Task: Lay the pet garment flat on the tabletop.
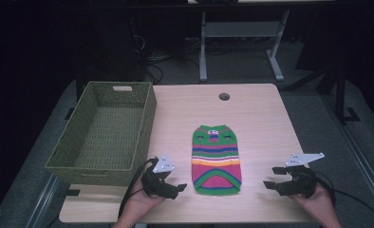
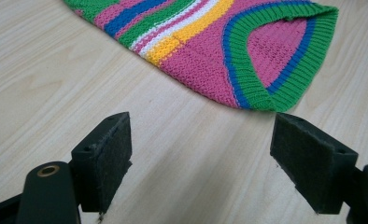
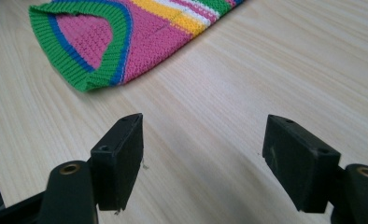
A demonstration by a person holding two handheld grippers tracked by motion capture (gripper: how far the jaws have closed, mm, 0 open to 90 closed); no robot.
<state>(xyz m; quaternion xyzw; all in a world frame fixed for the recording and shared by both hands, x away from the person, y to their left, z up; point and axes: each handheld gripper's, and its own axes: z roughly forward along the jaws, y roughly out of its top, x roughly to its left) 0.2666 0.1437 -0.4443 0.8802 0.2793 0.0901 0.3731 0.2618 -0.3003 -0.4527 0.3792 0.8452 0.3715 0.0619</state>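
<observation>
A small striped knitted sweater point(image 1: 216, 160) in pink, green, blue, yellow and white lies flat on the wooden table point(image 1: 261, 118), its green hem toward me. My left gripper point(image 1: 178, 188) sits open just left of the hem, jaws wide apart and empty. In the left gripper view the sweater point(image 2: 247, 42) lies beyond the gripper point(image 2: 201, 154). My right gripper point(image 1: 270, 178) stands open to the right of the garment, farther off. Its own view shows the sweater's hem point(image 3: 102, 42) at upper left, ahead of the gripper point(image 3: 203, 158).
A green woven basket point(image 1: 104, 133) with nothing in it stands at the table's left side, close to my left hand. A round cable hole point(image 1: 224, 96) sits near the far edge. Beyond the table stand a white desk frame point(image 1: 242, 33) and cables on the floor.
</observation>
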